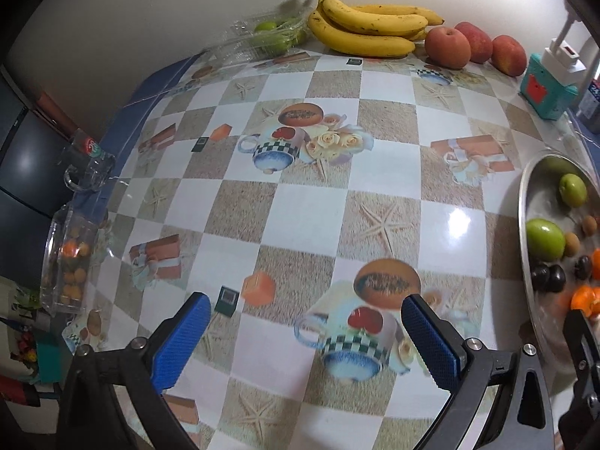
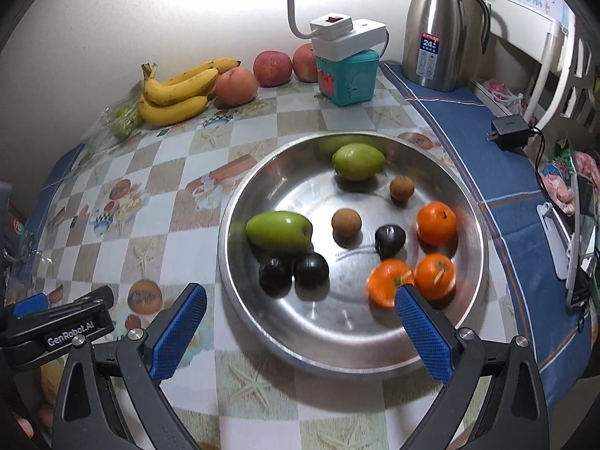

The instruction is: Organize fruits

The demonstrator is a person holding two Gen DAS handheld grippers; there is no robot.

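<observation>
Fruits sit in two groups on the checkered tabletop (image 2: 180, 172). Steel bowl (image 2: 442, 341) holds the small ones: two green fruits (image 2: 279, 230) (image 2: 358, 161), two brown round ones (image 2: 346, 222) (image 2: 401, 188), three dark plums (image 2: 311, 270) (image 2: 275, 275) (image 2: 390, 240), three oranges (image 2: 436, 222) (image 2: 435, 275) (image 2: 388, 281) — none touching the rim, the two lower oranges side by side. Against the back wall: bananas (image 2: 180, 92) in a bunch, a peach (image 2: 236, 86) just beside them, two red apples (image 2: 272, 68) (image 2: 305, 62) next, then a teal box (image 2: 347, 77) with a white power strip (image 2: 348, 37) on top. Clear bag of green fruit (image 2: 122, 122) lies left of the bananas. Steel thermos (image 2: 437, 30) stands at the far right on the blue cloth (image 2: 487, 172).

Right gripper (image 2: 300, 318) hangs over the near rim of the bowl, jaws wide apart, nothing between them; its right pad (image 2: 423, 337) shows just in front of the lower left orange, contact unclear. Left gripper (image 1: 305, 337) hovers over bare tabletop left of the bowl — jaws spread fully, empty. At the left edge of the tabletop, a clear plastic box (image 1: 65, 262) with small orange fruits inside, and a glass mug (image 1: 90, 167) behind it.
</observation>
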